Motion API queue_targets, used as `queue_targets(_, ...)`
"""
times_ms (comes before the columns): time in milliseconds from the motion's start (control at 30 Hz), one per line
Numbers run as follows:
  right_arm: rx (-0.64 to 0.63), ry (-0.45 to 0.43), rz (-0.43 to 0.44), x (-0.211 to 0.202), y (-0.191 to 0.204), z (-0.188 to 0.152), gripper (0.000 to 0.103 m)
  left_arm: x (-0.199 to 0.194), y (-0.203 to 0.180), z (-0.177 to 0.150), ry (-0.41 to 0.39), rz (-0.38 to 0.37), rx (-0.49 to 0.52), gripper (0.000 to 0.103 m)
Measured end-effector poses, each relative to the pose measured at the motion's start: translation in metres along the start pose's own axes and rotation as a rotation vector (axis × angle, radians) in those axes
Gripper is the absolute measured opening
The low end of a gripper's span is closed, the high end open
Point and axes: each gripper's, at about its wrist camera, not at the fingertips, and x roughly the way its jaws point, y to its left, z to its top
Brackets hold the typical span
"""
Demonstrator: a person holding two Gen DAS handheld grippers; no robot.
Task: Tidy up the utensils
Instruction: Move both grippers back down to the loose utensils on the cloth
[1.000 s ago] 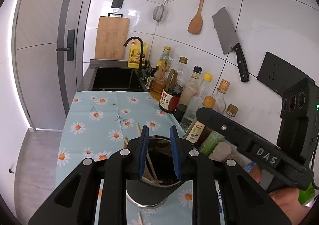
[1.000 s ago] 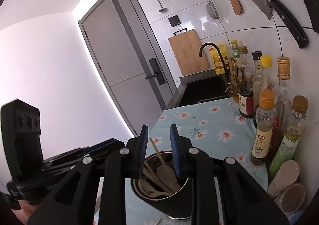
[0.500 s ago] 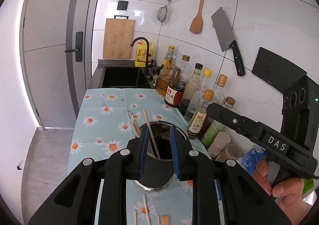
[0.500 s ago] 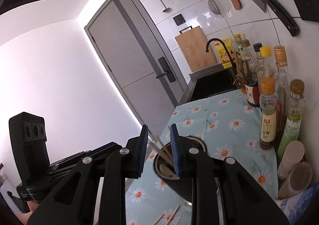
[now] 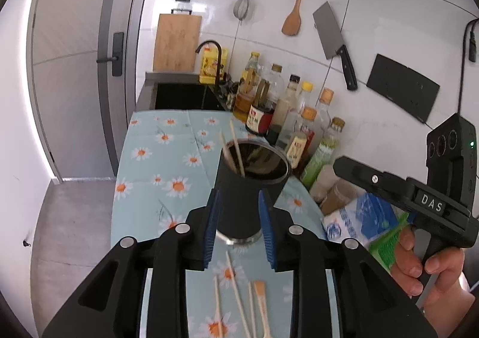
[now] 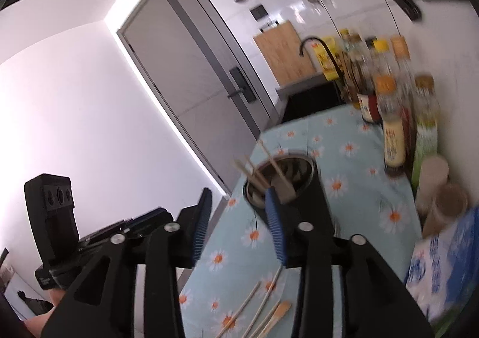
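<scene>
Fingers (image 5: 211, 228) of the left gripper (image 5: 238, 225) were seen parting on either side of the black utensil holder (image 5: 250, 185), pads just off its wall, so nothing was actually gripped. The right gripper (image 6: 238, 224) was opening too, with nothing clamped. The holder was stood upright on the daisy-print tabletop (image 5: 155, 158), chopsticks (image 5: 235, 149) poking out, while more wooden utensils (image 5: 239, 305) were left lying loose nearby.

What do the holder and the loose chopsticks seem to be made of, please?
Holder: probably metal with a matte black coat; its bare base rim and inside shine silvery. Chopsticks: pale, dull tan sticks on the cloth, likely wood or bamboo; no grain is visible.
</scene>
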Motion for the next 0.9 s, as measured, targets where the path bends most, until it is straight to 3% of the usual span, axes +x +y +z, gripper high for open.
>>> queue_targets(300, 0.117, 0.215, -0.097, 0.011, 0.0, -0.059, 0.04, -0.002, 0.018, -0.047, 0.134, -0.092, 0.061, 0.026)
queue_targets(600, 0.244, 0.377, -0.152, 0.026, -0.006, -0.112, 0.04, 0.005, 0.039, -0.094, 0.258, -0.148, 0.026, 0.026)
queue_targets(900, 0.337, 0.526, -0.174, 0.05, -0.024, -0.152, 0.04, 0.017, 0.055, -0.132, 0.348, -0.155, -0.036, 0.026)
